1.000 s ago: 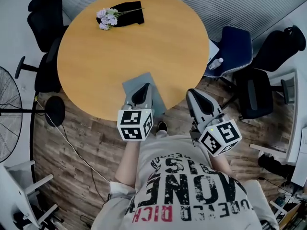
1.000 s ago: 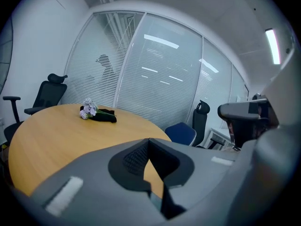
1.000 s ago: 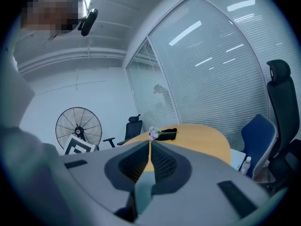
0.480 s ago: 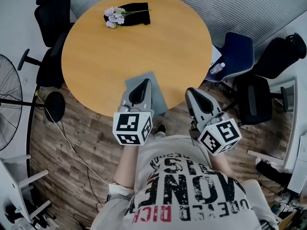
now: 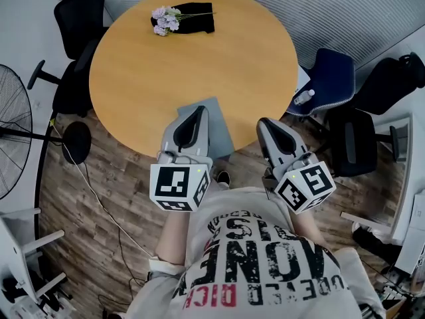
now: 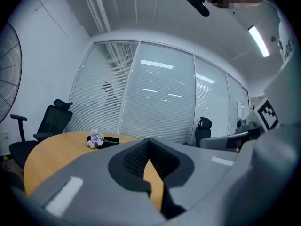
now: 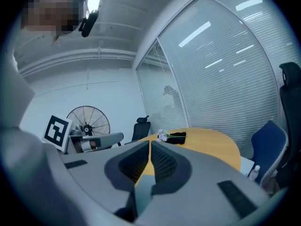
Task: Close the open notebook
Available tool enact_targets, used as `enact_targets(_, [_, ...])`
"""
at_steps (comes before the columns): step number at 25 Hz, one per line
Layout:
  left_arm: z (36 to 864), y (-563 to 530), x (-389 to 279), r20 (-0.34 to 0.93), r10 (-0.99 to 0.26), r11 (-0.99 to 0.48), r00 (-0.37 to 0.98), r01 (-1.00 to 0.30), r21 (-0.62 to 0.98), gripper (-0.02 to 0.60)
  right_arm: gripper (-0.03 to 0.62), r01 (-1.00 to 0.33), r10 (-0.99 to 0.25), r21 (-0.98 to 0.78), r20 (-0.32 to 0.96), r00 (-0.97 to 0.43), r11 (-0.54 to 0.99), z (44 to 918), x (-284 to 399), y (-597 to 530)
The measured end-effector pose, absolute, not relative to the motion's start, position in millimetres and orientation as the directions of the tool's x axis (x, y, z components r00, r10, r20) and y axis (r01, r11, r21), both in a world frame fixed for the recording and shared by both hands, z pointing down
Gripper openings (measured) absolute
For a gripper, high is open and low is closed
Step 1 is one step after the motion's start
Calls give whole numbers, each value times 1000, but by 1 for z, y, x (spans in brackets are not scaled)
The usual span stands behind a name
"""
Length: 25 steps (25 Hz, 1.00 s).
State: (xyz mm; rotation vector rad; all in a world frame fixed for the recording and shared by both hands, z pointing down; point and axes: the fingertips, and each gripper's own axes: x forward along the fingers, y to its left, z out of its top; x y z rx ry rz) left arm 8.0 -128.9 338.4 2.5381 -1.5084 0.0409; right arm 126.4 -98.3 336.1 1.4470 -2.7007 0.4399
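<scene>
A grey notebook (image 5: 220,130) lies flat near the front edge of the round wooden table (image 5: 146,72), showing a plain grey cover. My left gripper (image 5: 199,109) hangs over the notebook's left part and hides it, its jaws shut with nothing between them. In the left gripper view the left gripper (image 6: 149,141) points level across the table, and the notebook is hidden below it. My right gripper (image 5: 265,122) is to the right of the notebook at the table's edge, also shut and empty. The right gripper (image 7: 150,143) shows closed jaws in its own view.
A bunch of pale flowers (image 5: 163,19) lies on a black cloth (image 5: 197,9) at the table's far side. A blue chair (image 5: 333,72) with a bottle (image 5: 303,98) stands at the right, black chairs (image 5: 78,25) at the left, and a floor fan (image 5: 9,138) further left.
My left gripper has risen toward the head camera above the notebook, still shut. The right gripper has hardly moved. The notebook lies as before.
</scene>
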Motion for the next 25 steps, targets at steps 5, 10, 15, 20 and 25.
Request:
enact_targets(5, [320, -124, 2, 78, -875, -466, 478, -875, 127, 11, 20, -818, -804, -212, 171, -569, 534, 332, 121, -100])
enact_targets(10, [314, -115, -5, 58, -877, -466, 478, -873, 142, 11, 20, -806, -791, -185, 164, -589, 562, 326, 109, -97])
enact_targets(15, [313, -107, -12, 49, -877, -466, 477, -872, 150, 11, 20, -788, -775, -172, 150, -614, 591, 315, 94, -95])
enact_targets(20, [313, -103, -20, 48, -874, -473, 484, -869, 149, 10, 20, -786, -773, -160, 148, -618, 597, 308, 83, -92])
enact_targets(25, [312, -100, -34, 51, -870, -479, 490, -866, 147, 11, 20, -793, -779, -161, 154, -608, 587, 304, 69, -92])
